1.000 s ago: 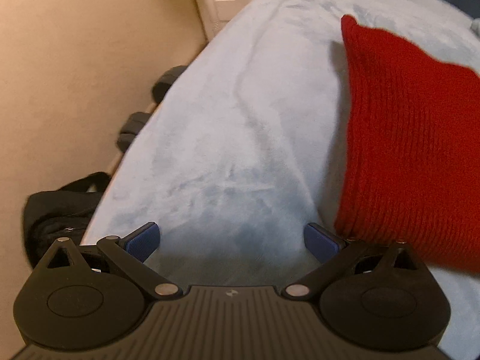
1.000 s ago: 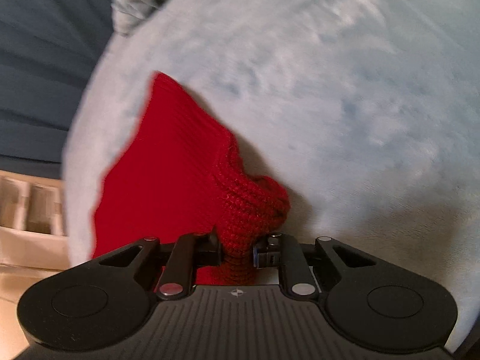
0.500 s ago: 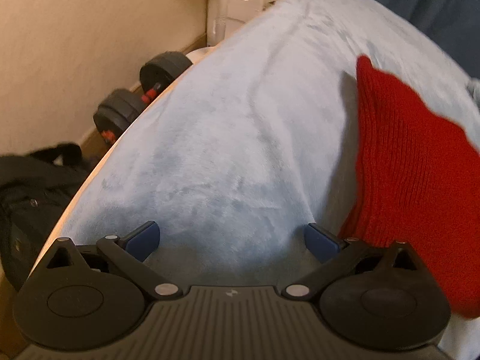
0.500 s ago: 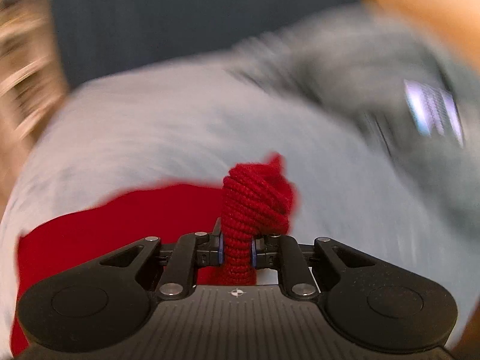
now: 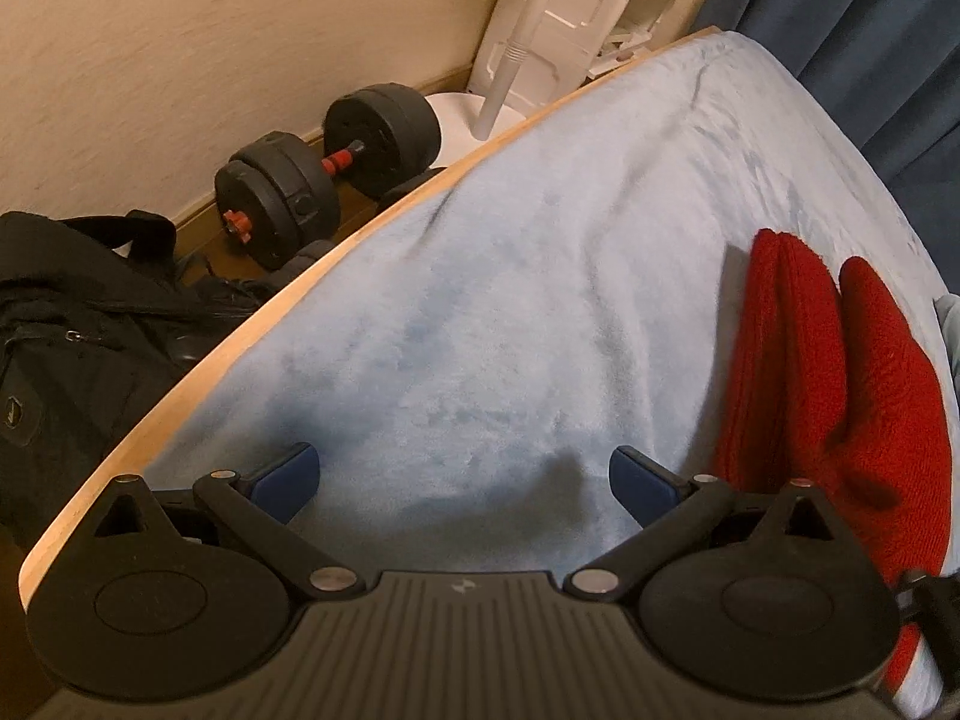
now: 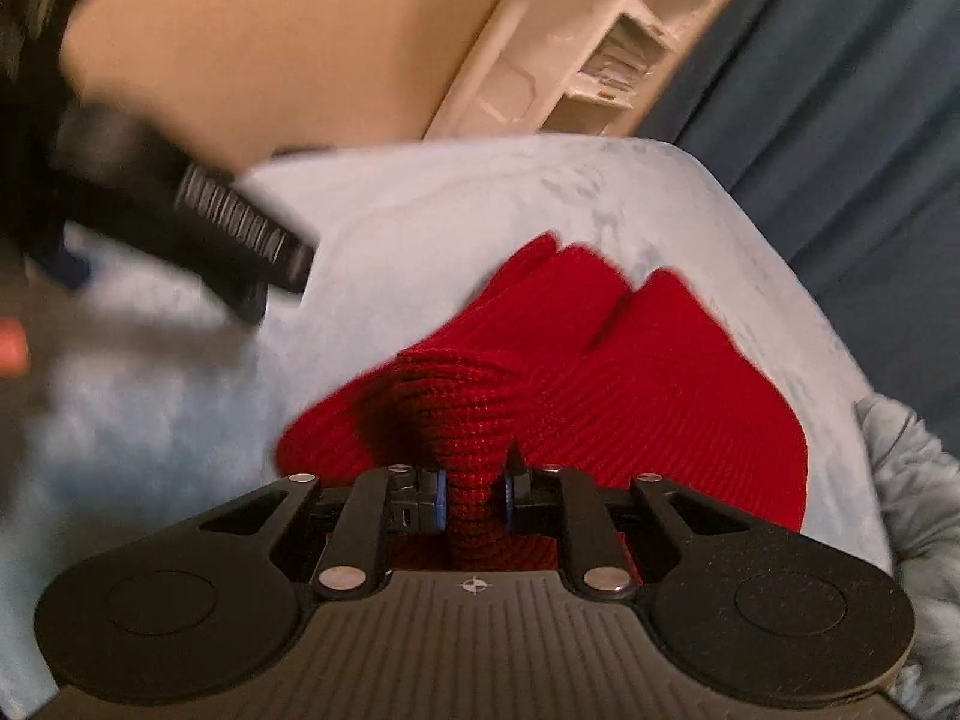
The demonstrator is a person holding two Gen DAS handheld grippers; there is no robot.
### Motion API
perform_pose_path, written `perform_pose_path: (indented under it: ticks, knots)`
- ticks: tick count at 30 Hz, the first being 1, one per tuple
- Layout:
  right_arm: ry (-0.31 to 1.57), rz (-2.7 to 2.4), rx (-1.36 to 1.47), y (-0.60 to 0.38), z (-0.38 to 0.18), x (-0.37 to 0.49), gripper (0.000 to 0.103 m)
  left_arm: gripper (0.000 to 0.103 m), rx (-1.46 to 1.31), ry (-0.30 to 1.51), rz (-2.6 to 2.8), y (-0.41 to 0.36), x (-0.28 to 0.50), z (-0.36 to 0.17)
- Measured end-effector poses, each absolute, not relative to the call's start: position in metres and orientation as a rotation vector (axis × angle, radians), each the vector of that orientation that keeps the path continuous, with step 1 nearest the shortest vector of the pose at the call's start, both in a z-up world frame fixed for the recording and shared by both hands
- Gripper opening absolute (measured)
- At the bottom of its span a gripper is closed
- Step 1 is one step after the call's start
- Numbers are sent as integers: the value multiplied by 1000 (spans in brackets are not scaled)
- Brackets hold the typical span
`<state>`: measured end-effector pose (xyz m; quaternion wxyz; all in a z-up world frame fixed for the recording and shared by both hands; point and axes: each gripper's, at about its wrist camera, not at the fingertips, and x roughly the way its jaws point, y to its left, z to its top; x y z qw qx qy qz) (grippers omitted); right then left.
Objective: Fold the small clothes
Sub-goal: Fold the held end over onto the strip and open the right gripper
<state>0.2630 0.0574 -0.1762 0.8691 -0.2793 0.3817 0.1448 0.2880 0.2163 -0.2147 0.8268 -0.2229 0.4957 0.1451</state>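
Note:
A red knitted garment (image 6: pixel 630 360) lies folded over itself on the pale blue blanket (image 6: pixel 456 192). My right gripper (image 6: pixel 474 495) is shut on a bunched fold of this red knit, which stands up between the pads. In the left wrist view the same red garment (image 5: pixel 840 372) lies at the right, doubled, with two rounded ends pointing away. My left gripper (image 5: pixel 462 477) hangs open over bare blanket (image 5: pixel 510 300) just left of the garment, nothing between its blue pads (image 5: pixel 288 471). The left gripper's body (image 6: pixel 198 222) shows blurred at upper left of the right wrist view.
The bed's wooden edge (image 5: pixel 240 348) runs diagonally at left. Beyond it on the floor are a black dumbbell (image 5: pixel 324 171), a black bag (image 5: pixel 66 324) and a white stand (image 5: pixel 516 48). A dark blue curtain (image 5: pixel 870 42) hangs behind. Grey-blue cloth (image 6: pixel 906 480) lies at the right.
My right gripper swept across the bed with the red knit in its grip and rolled, laying the garment over itself. The left gripper drew back and rolled, bringing the floor and dumbbell into view.

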Motion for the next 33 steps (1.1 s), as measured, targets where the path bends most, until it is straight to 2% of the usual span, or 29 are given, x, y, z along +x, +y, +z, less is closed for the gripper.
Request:
perform_pose_path:
  ticks: [7,11,13,17,22,25,29,33]
  knots:
    - [633,310,-486,48,-117,265,16,103,-505,1044,309,221,289,-218]
    - [689,486,-688,57,-156,232,16,103,-479,1046,309,216,291,-217]
    - [706,493,-757,60,-183,222,22,103,-466,1046,306,215,291,-216]
    - [738,471,-622,61,-177,220,54,103,-479,1025,275,215,289,-213]
    - [752,559,-376,36,-126,200,52,103,-470,910,106,203,277,-188]
    - [702,399,-263,-2,-106,190,52,103,-411,812,-10,185,270,-170]
    - [723,90,-178,-45,-121,193,51,103,-310,851,-77,152,277,-177]
    - [1003,90,-168,-61,-178,191,49,103,-250,1028,31,145,291,-211]
